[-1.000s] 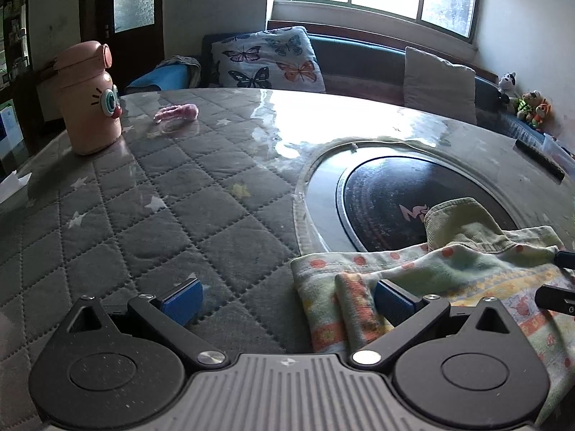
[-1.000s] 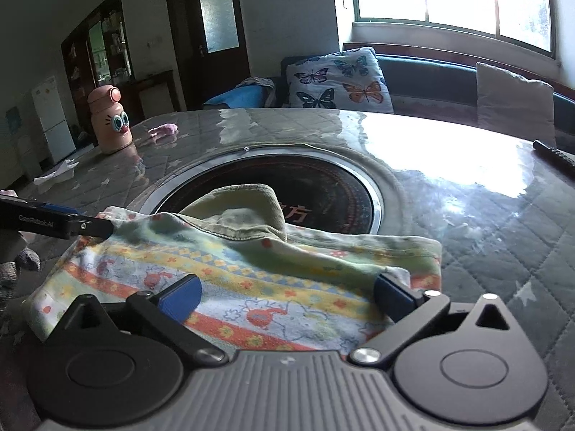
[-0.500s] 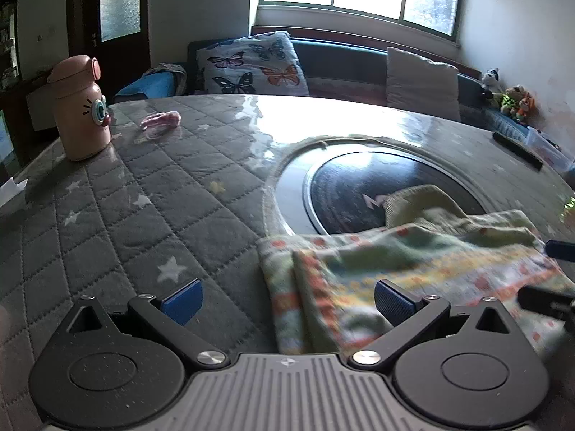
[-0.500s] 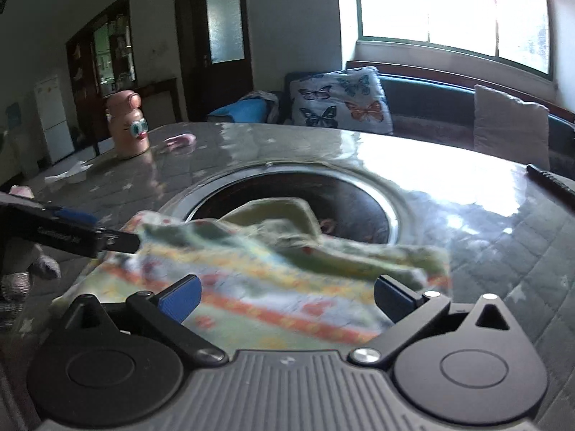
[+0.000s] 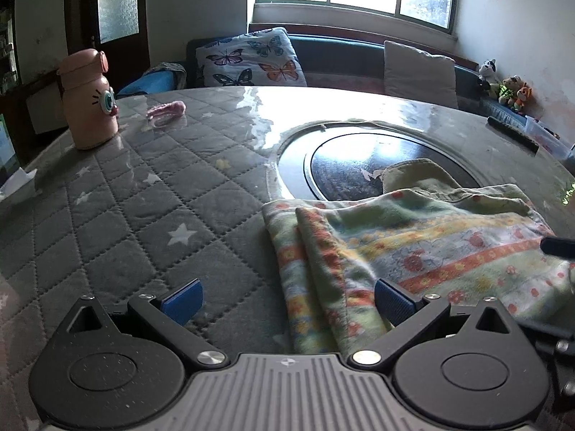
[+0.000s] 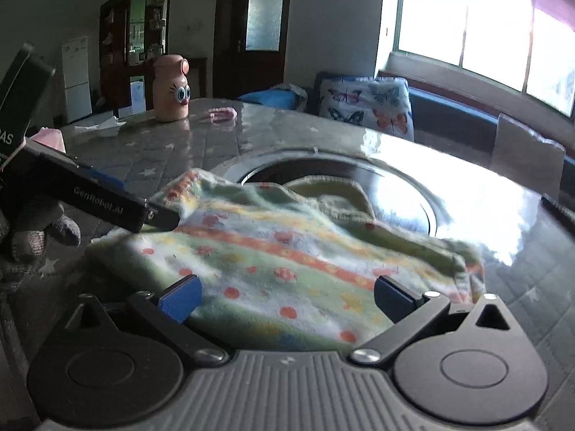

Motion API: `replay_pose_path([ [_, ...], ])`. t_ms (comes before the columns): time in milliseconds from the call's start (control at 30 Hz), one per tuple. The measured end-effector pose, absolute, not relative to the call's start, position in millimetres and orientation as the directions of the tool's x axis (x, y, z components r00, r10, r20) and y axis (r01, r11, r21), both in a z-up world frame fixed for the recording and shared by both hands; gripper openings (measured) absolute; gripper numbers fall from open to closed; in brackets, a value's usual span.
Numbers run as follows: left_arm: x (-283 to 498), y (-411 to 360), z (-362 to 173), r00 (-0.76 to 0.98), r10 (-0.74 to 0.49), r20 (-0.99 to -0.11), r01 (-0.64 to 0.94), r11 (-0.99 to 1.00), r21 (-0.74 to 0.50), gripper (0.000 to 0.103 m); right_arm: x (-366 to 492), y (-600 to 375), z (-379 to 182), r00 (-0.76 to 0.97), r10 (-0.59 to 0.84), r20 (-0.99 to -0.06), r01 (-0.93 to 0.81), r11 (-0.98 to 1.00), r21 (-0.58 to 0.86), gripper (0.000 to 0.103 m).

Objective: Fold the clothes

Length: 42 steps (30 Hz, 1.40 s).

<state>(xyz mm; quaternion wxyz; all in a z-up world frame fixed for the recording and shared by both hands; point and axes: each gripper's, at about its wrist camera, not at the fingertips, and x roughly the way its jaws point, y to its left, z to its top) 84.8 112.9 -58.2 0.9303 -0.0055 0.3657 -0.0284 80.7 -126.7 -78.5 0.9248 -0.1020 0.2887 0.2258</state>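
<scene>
A child's garment of pale green cloth with orange and yellow patterned bands lies folded on the quilted grey table cover, partly over the dark round inset. My left gripper is open, its fingers astride the garment's folded left edge. The right gripper is also open, with the garment spread between and beyond its blue pads. In the right wrist view the left gripper, held by a gloved hand, reaches the garment's left corner. A right finger shows at the garment's right side.
A pink bottle with cartoon eyes and a small pink object stand at the far left of the table. White paper lies at the left edge, a black stick at the far right. A bench with a butterfly cushion runs behind.
Both grippers have moved in over the garment, which now fills more of each view. The right wrist view has swung left and the garment looks blurred and shifted. Both stay open.
</scene>
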Motion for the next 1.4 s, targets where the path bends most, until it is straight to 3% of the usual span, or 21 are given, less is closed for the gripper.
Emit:
replay_pose_path([
  [1067, 90.4, 150.9, -48.3, 0.728, -0.038, -0.684, -0.054, 0.992, -0.112, 0.103, 71.3, -51.7, -74.8, 0.642, 0.454, -0.618, -0.655, 0.743, -0.135, 0.103],
  [1267, 95.4, 156.8, -46.9, 0.713, -0.069, -0.698, -0.073, 0.982, -0.171, 0.097, 55.3, -31.2, -70.6, 0.582, 0.498, -0.643, -0.75, 0.635, -0.186, 0.089],
  [1400, 98.4, 161.8, -46.9, 0.697, -0.114, -0.708, -0.082, 0.968, -0.237, 0.092, 44.0, -14.1, -74.0, 0.545, 0.513, -0.664, -0.801, 0.552, -0.231, 0.065],
])
